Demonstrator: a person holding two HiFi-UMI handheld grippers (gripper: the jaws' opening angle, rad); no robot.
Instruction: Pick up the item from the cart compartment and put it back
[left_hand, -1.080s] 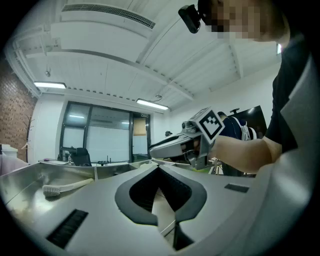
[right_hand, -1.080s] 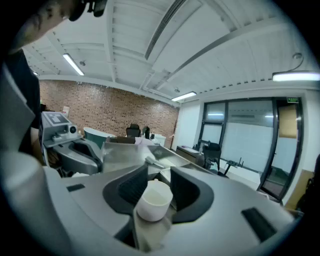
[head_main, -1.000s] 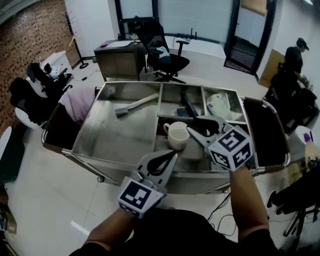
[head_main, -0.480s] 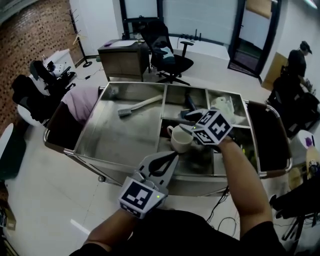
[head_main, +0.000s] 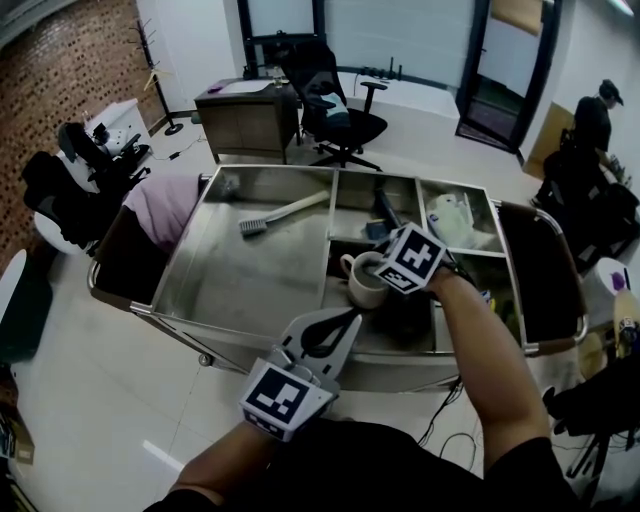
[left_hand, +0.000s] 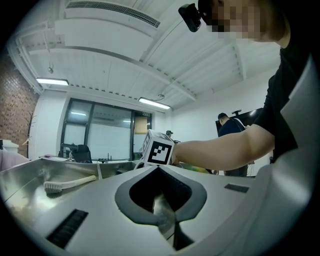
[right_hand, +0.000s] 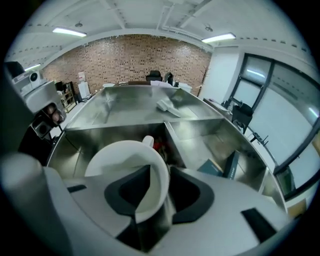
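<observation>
Our right gripper's (head_main: 374, 268) fingers, just closing, loosely straddle the cup's (head_main: 360, 290) rim beside the divider (head_main: 326, 248). Our left gripper's (head_main: 350, 319) fingers sit pressed together, empty, outside the cart's (head_main: 200, 322) edge.

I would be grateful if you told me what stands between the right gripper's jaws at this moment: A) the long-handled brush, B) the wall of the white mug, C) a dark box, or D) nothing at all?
B: in the right gripper view, the jaws of the right gripper, which have just been closing, straddle the wall of the white mug, one inside and one outside.
</observation>
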